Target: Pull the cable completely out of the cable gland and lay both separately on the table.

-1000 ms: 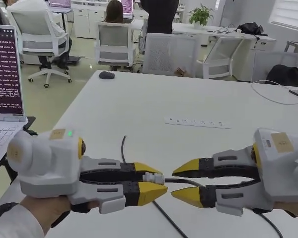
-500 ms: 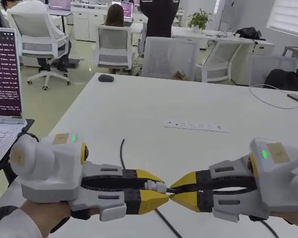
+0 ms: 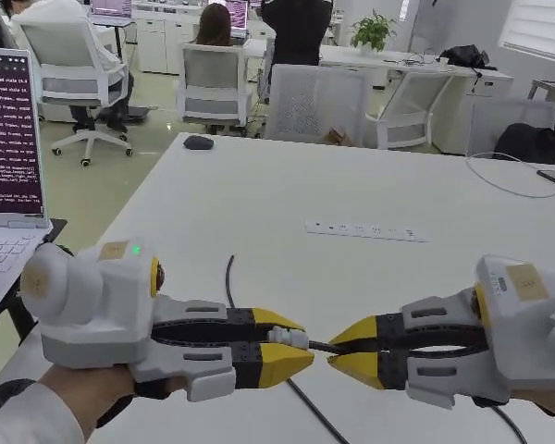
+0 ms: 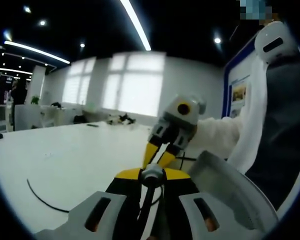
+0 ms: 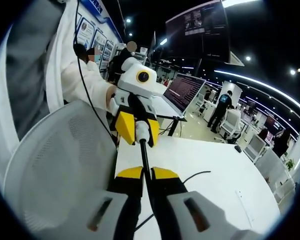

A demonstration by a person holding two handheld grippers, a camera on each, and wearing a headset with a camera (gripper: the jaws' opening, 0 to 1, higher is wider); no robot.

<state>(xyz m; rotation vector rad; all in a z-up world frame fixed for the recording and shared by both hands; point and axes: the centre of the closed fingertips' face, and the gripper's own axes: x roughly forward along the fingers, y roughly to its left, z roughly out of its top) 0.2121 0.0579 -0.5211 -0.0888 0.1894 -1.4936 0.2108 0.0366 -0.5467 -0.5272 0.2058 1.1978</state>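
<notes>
Left gripper (image 3: pixel 305 343) has its fingers clamped on the white cable gland (image 3: pixel 285 335), right gripper (image 3: pixel 336 350) pinches the thin black cable (image 3: pixel 320 345) just beside it, above the desk's (image 3: pixel 370 176) near edge, so a slipping pinch could leave the cable stuck inside.

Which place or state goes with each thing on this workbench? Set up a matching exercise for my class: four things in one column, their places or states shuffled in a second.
Things
1. cable gland
2. cable
3. power strip
4. laptop

Places or states
A. open, off to the left of the table
B. clamped in the right gripper
C. held in the left gripper
D. lying flat mid-table

Right pairs: 1-C, 2-B, 3-D, 4-A
</notes>
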